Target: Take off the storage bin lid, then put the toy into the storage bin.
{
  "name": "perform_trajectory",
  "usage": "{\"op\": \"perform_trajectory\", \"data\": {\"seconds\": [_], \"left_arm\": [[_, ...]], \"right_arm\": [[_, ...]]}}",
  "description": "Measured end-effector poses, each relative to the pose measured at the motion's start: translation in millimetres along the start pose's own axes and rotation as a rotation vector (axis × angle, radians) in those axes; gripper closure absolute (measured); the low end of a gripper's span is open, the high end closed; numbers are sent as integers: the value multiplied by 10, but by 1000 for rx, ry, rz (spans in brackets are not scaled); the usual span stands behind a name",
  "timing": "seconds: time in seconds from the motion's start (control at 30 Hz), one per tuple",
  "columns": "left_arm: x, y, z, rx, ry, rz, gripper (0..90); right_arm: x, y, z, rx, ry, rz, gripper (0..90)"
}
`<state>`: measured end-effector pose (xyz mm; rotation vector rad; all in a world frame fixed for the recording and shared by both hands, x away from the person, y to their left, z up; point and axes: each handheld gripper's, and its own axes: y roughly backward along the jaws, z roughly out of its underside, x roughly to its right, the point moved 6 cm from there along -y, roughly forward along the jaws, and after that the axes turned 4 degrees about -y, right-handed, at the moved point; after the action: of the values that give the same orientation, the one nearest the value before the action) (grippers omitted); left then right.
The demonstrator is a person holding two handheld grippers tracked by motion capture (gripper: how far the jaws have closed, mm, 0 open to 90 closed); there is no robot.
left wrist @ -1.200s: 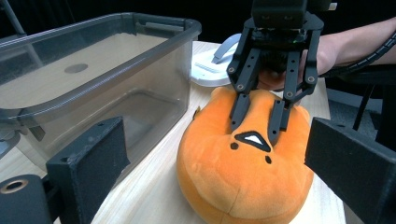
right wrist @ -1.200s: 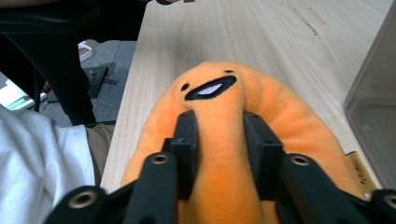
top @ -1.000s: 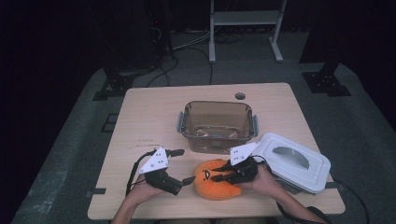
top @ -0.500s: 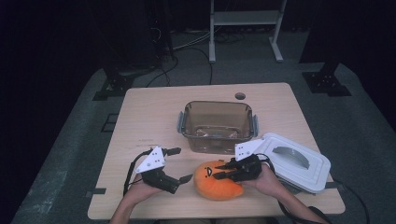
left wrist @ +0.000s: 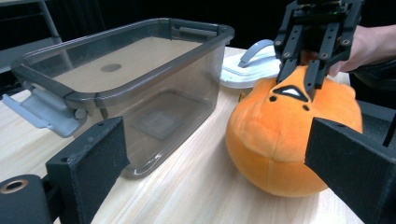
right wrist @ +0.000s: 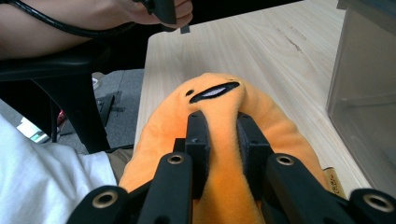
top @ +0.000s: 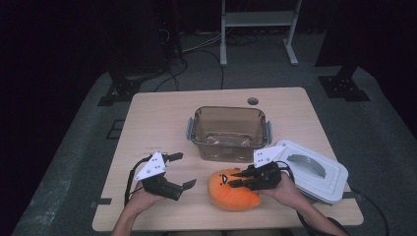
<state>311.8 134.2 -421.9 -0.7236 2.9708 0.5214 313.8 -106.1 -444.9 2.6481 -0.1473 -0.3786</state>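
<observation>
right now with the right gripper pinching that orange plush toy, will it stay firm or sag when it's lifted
Probably sag: the right gripper has bunched a ridge of the orange plush toy between its jaws, so it's soft. It looks light for its bulk. The fuzzy fabric should resist slipping, though the rounded body may swing under the pinch.

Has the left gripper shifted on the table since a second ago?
Yes, slightly. In the high view the left gripper now sits a little lower and further left, away from the clear container, jaws open and empty.

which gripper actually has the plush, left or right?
The right gripper: its jaws pinch a fold of the orange plush. The left gripper stands open beside the plush, touching nothing.
</observation>
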Motion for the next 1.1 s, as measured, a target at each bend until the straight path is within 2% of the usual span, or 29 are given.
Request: {"op": "perform_trajectory", "data": {"seconds": [0.17, 0.3, 0.67, 0.9, 1.1], "left_arm": [[-21, 25, 5, 3, 1, -9, 48], [-36, 33, 17, 2, 5, -13, 48], [-34, 24, 20, 2, -3, -15, 48], [-38, 22, 29, 0, 3, -9, 48], [-46, 30, 23, 9, 6, -9, 48]], "right_arm": [[-52, 80, -78, -2, 16, 5, 776], [-90, 219, -200, 19, 20, 13, 775], [-190, 621, -667, 64, 76, 46, 775], [-134, 774, -995, 77, 91, 58, 775], [-53, 839, -1243, 75, 103, 57, 775]]}}
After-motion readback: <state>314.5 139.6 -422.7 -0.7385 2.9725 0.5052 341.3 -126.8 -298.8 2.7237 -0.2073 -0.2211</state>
